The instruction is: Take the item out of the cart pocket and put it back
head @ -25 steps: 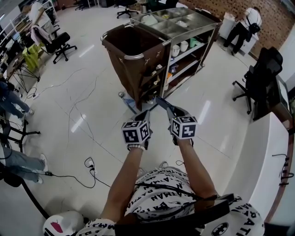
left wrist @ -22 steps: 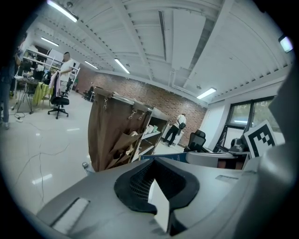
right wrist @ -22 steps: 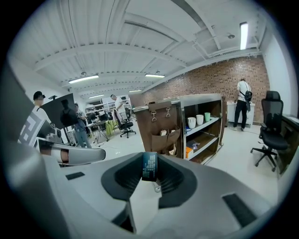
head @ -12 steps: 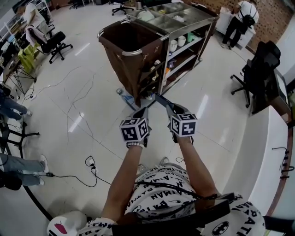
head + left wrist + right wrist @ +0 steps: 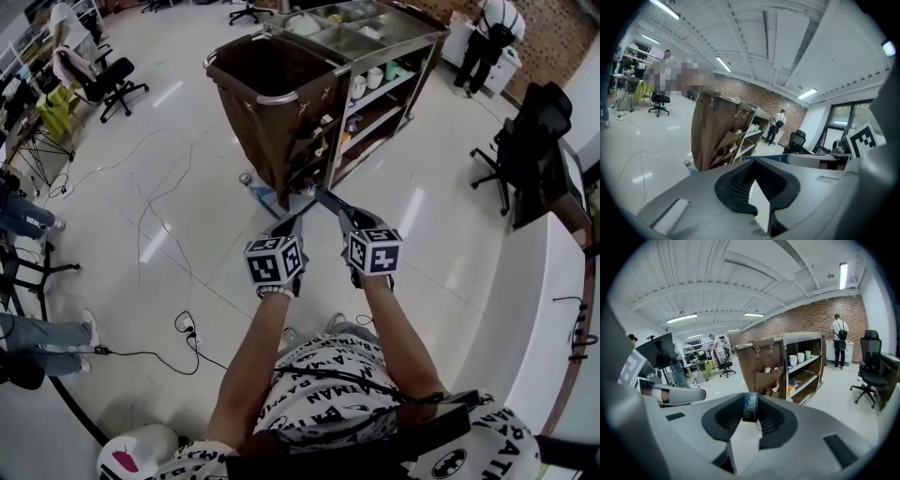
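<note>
1. Just beyond the patterned shirt (image 5: 323, 398), both grippers are hanging side by side above the pale floor (image 5: 169, 216), pointing toward the cart.
2. The left gripper (image 5: 757, 161) is keeping its jaws clenched together, with nothing between them.
3. The right gripper (image 5: 750, 401) is grasping a dark blue packet (image 5: 750, 407) edge-on at its tips. The packet is hanging in the air, out of the pockets and short of the cart.
4. Farther off, the cart (image 5: 375, 56) is standing with its brown bag (image 5: 281, 150) on the left, its pockets (image 5: 769, 376) facing the grippers, and cups (image 5: 797, 358) sitting on a shelf at the right.
5. At the far right, a person (image 5: 840, 341) is standing by the brick wall.
</note>
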{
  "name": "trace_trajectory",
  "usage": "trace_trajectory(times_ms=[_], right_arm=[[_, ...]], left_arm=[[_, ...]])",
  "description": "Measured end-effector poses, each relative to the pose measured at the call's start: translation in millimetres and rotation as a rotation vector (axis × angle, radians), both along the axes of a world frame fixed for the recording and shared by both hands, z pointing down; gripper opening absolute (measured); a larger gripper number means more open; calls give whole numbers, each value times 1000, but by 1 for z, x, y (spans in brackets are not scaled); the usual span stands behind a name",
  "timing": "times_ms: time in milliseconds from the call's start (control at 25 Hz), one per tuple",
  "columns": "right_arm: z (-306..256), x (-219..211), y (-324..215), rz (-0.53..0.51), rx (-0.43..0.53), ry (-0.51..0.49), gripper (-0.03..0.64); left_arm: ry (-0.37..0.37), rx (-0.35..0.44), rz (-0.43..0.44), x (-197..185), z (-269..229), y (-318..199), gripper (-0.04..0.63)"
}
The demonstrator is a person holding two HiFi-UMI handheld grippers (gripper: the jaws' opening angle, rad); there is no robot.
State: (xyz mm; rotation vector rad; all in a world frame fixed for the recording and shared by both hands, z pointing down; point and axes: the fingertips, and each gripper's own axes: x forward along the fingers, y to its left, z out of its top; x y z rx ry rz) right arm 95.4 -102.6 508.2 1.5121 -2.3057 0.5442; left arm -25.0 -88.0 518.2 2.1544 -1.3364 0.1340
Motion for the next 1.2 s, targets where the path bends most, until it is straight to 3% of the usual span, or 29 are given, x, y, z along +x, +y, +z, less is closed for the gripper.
trace_trajectory(times_ms=[720, 1200], right_arm=[[15, -42, 18, -29, -33, -12, 97], [24, -36, -32, -36, -40, -46, 97]], left_arm=[[-5, -19, -29, -41, 10, 22, 2], [-15, -14, -32, -29, 15, -20, 3]])
